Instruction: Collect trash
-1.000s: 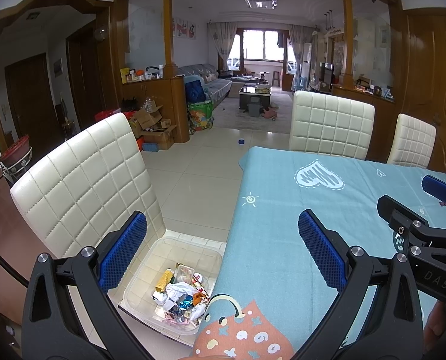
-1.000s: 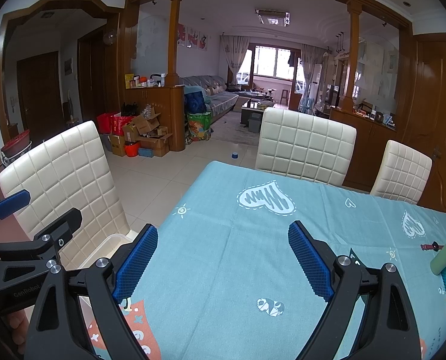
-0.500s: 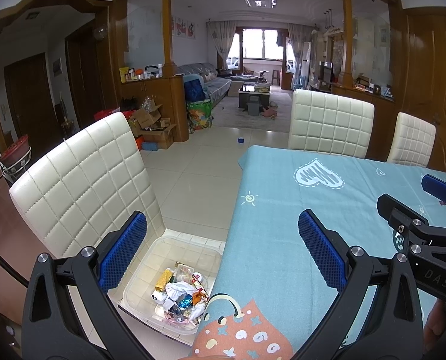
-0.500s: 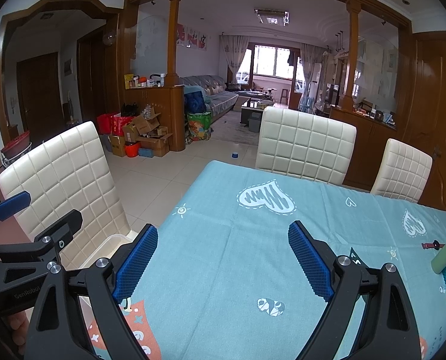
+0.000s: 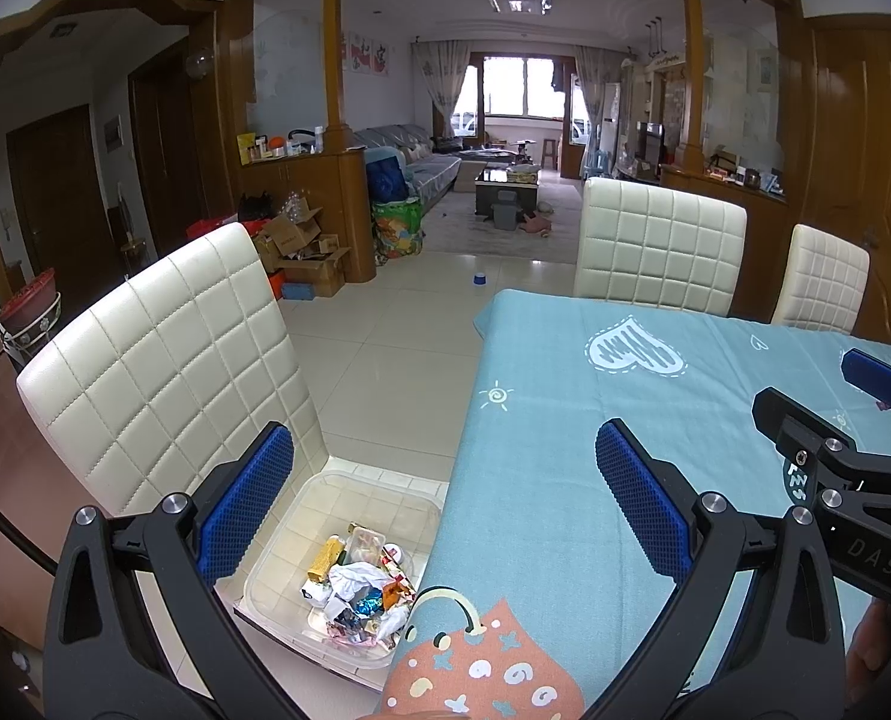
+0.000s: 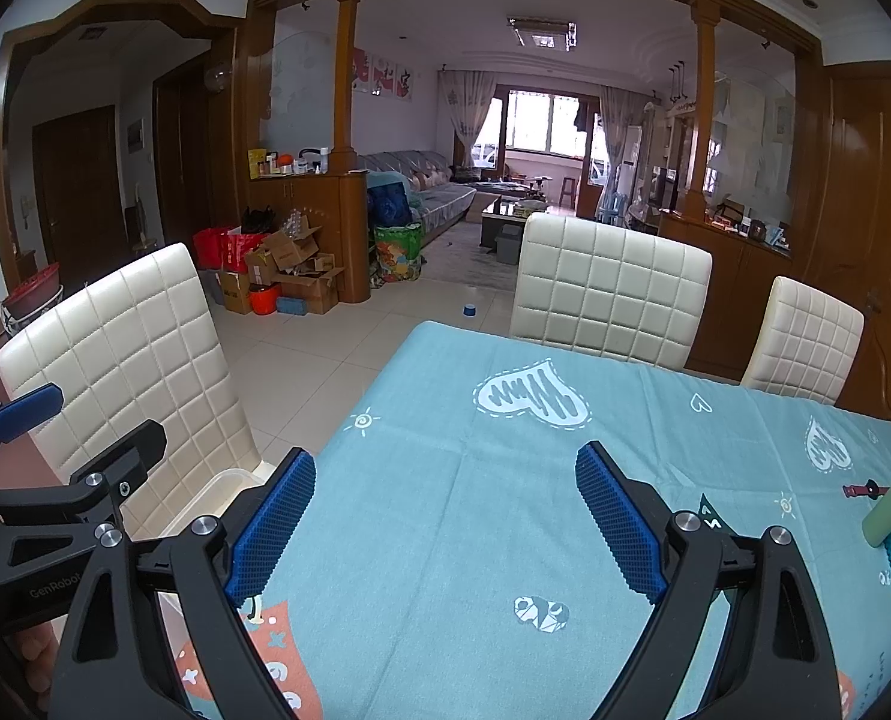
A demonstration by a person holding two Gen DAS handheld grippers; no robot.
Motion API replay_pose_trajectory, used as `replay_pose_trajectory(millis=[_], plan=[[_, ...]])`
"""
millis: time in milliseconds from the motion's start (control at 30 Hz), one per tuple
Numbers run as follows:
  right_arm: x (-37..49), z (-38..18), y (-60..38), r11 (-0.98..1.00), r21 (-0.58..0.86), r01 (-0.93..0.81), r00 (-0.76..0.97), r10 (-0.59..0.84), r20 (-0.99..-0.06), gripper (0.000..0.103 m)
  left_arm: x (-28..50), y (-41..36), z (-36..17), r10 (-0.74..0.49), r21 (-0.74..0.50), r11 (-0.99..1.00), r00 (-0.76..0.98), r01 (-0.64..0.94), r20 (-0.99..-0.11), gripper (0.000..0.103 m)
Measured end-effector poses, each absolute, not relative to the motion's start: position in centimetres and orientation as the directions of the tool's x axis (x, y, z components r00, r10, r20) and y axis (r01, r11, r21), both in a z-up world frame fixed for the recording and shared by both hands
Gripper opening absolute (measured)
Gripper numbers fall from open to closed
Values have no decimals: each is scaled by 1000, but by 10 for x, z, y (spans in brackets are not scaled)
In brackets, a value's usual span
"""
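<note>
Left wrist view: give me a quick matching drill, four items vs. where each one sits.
Items:
1. clear bin
2. trash
3. left claw
4. tablecloth

Places:
A. spread over the dining table
B. piled inside the bin
C. on the white chair's seat, beside the table edge
D. open and empty, one pad over the bin, the other over the table

Pairs: 1-C, 2-B, 3-D, 4-A

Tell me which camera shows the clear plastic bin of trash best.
The left wrist view: the clear plastic bin sits on the white chair seat with its wrappers visible. The right wrist view catches only a rim corner.
</note>
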State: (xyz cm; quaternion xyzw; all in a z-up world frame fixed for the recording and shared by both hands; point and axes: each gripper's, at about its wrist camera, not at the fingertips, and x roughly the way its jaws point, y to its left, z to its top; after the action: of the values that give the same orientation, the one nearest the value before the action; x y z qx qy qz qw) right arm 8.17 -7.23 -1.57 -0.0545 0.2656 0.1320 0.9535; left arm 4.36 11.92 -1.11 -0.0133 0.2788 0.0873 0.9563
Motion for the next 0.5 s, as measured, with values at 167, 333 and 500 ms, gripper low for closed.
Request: replay_pose_trajectory(millis=[167,333,500], plan=[[82,-15,-73,959,-33,-281,824,223,-521,86,44,119,-11,159,22,984,830,-175,-534,99],[82,-15,-71,960,-34,-279,826,222,-518,86,43,115,-11,144,11,986,831,-164,-537,99],[83,-15,-71,960,-33,-278,826,221,-518,86,37,112,-5,152,14,986,856,-168,-495,99]])
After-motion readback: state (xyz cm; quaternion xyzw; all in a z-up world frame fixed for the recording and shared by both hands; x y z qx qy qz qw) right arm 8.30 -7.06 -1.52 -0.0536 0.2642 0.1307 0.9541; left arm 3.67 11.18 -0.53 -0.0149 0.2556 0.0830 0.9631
